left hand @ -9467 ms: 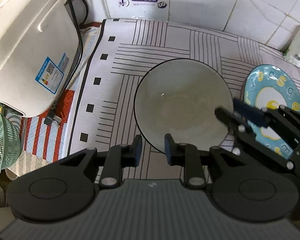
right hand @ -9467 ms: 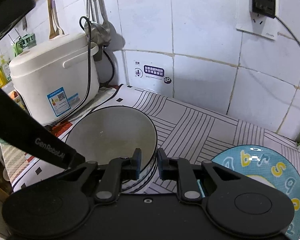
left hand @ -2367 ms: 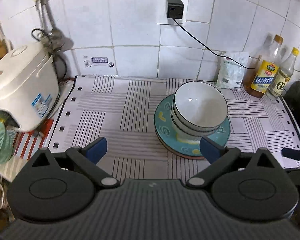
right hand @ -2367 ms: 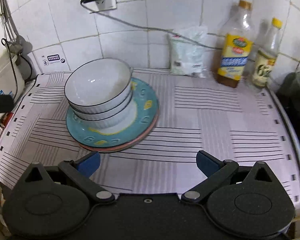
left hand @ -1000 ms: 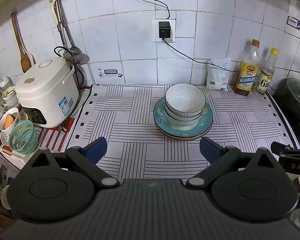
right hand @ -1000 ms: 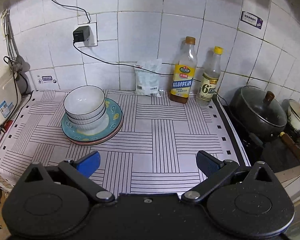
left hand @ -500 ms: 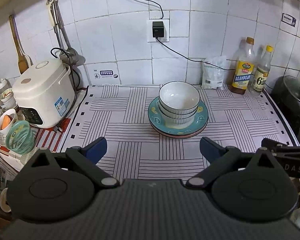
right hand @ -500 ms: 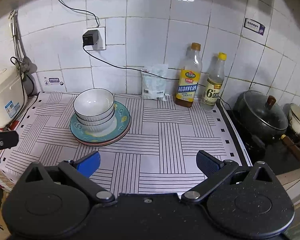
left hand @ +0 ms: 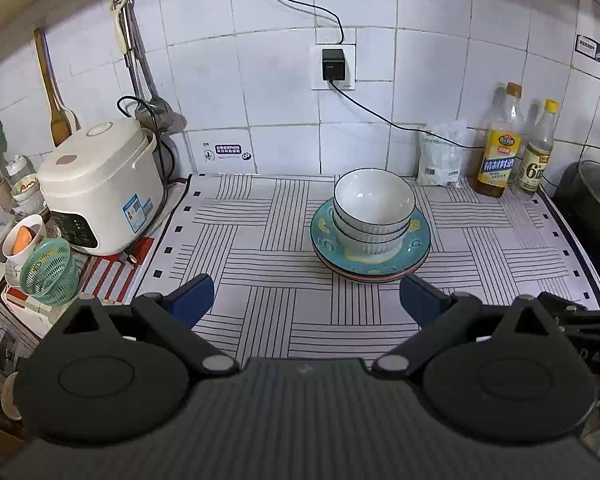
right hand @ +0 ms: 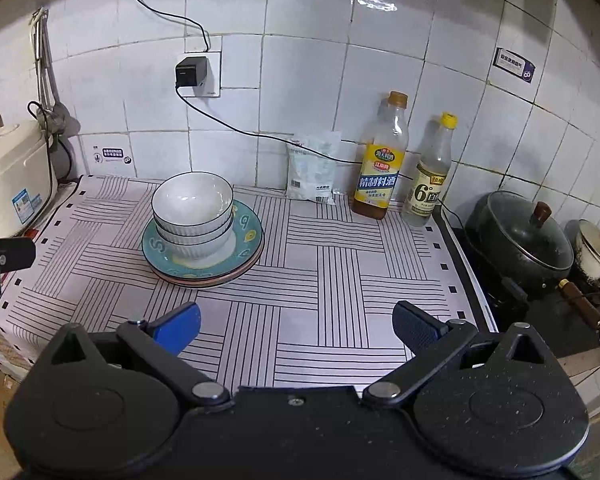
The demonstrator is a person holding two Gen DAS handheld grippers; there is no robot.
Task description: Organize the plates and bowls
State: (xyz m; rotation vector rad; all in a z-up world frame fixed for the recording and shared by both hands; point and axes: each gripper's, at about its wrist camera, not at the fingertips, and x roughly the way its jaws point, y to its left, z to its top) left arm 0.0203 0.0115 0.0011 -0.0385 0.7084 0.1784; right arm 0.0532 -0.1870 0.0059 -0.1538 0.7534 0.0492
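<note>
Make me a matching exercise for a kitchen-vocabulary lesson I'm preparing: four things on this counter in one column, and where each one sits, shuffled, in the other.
Things
1. stacked white bowls
2. rice cooker
3. black pot
4. salt bag

Places
A. far left of the counter, under the hanging utensils
B. leaning on the tiled wall, left of the two bottles
C. on the teal plate, mid-mat
D. on the stove, right of the mat

Pairs: 1-C, 2-A, 3-D, 4-B
</note>
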